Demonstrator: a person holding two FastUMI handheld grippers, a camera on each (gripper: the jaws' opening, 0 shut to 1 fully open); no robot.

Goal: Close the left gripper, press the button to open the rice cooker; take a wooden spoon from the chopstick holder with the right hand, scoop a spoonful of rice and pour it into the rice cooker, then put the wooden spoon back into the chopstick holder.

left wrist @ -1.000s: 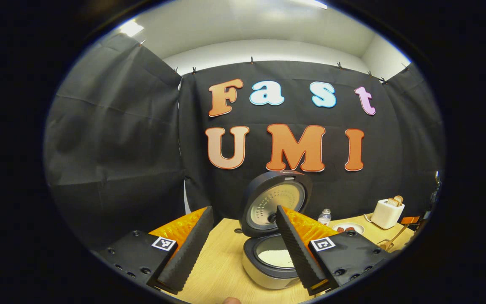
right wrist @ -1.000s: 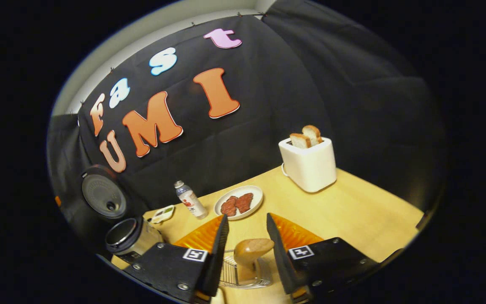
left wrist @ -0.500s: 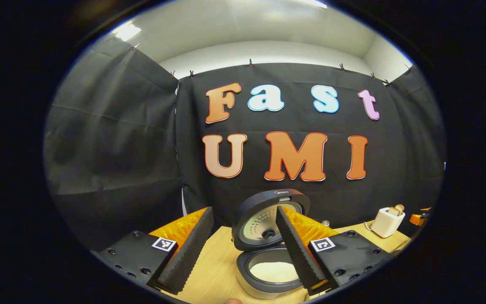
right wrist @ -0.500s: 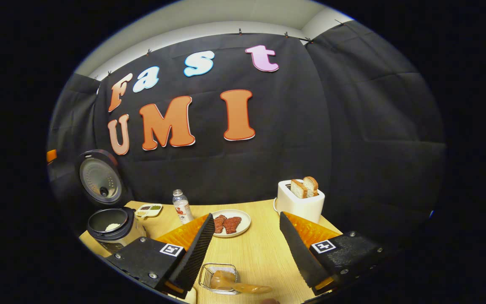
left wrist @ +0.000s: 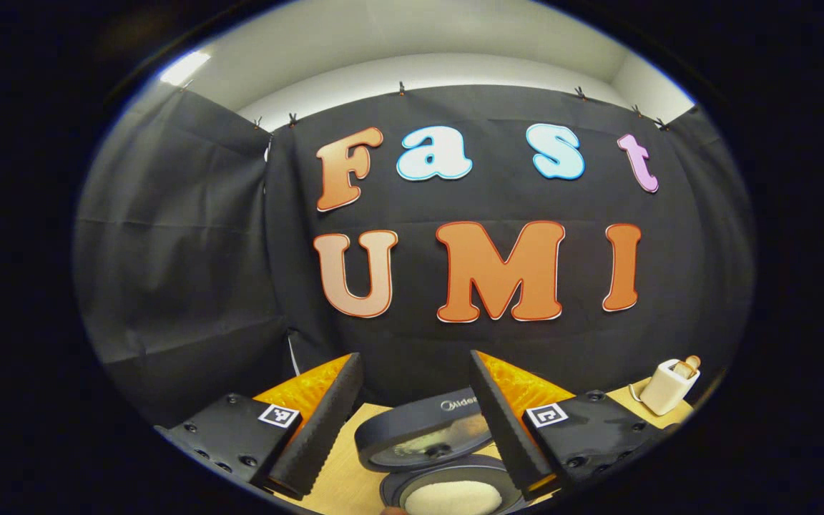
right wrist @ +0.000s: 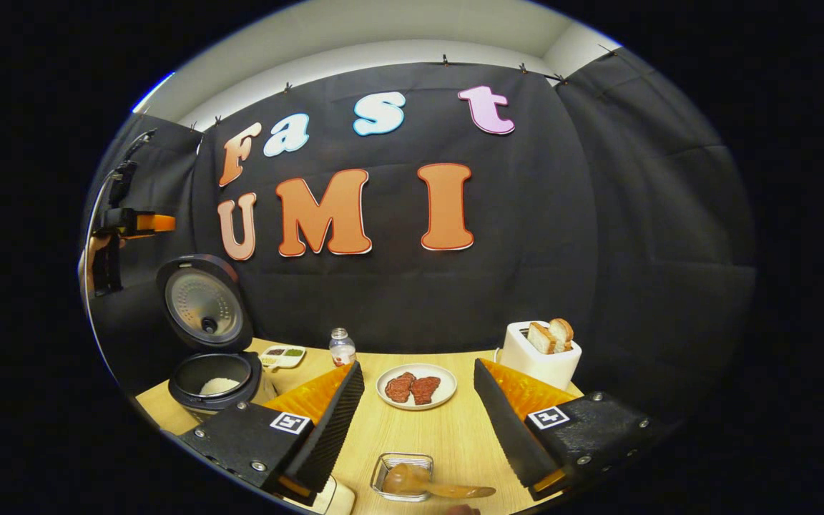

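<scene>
Right gripper view: right gripper jaws spread wide, nothing between the pads. Just below the gap, nearest the camera, the wire chopstick holder sits on the wooden table with the wooden spoon in it — bowl end over the basket, handle running out toward the right finger's side. A white object's corner shows under the left finger; can't tell what it is. Farther, straight ahead between the fingers, a white plate with two red meat slices. Beyond the left finger: a small bottle, a small sauce dish, then the rice cooker with lid up and white rice in the pot. Beyond the right finger, a white toaster with two bread slices. Far off past the left finger, the left gripper is held high above the cooker, a hand behind it.

Left gripper view: left gripper's jaws wide apart, holding nothing. Right below the gap — the rice cooker, lid open and tilted toward the camera, rice visible in the pot. Toaster far out past the right finger, on the table edge.
</scene>
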